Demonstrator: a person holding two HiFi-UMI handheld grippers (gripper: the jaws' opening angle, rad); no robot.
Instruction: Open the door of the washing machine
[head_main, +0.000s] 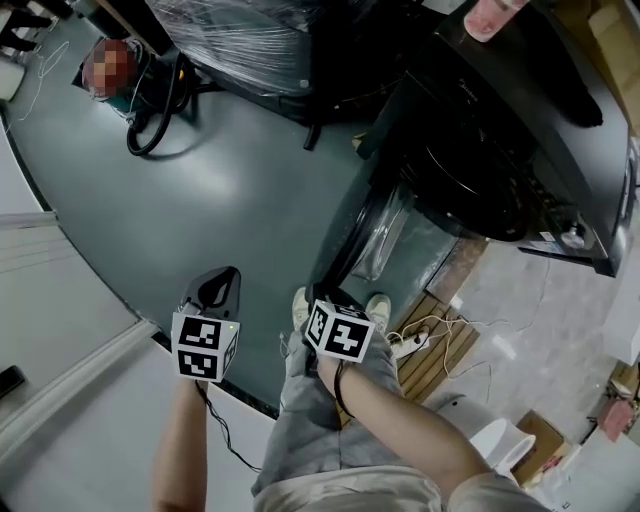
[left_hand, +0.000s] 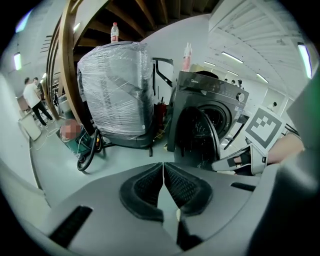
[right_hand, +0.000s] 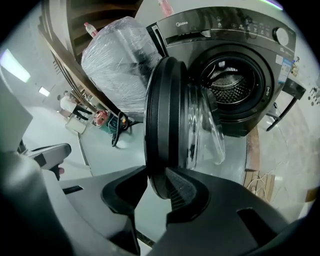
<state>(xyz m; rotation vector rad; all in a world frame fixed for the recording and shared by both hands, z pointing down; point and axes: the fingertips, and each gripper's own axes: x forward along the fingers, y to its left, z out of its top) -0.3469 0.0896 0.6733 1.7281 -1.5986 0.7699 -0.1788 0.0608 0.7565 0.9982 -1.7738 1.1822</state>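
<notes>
The black front-loading washing machine (head_main: 530, 100) stands at the upper right, and its round door (head_main: 385, 235) is swung wide open from the drum (right_hand: 232, 82). In the right gripper view I see the door (right_hand: 167, 115) edge-on. Its lower rim shows through the gap of my right gripper (right_hand: 156, 187), whose jaws stand apart with no pad pressing on it. That right gripper (head_main: 322, 297) hangs just short of the door's near edge. My left gripper (head_main: 222, 280) is further left over the bare floor. The left gripper's (left_hand: 163, 172) pads meet with nothing between them.
A large plastic-wrapped load (head_main: 240, 35) stands left of the machine, with a black hose (head_main: 150, 120) coiled on the floor beside it. The person's shoes (head_main: 378, 308) are at the door's foot. A power strip with cables (head_main: 420, 340) lies on wooden slats. A white bucket (head_main: 500, 445) stands behind.
</notes>
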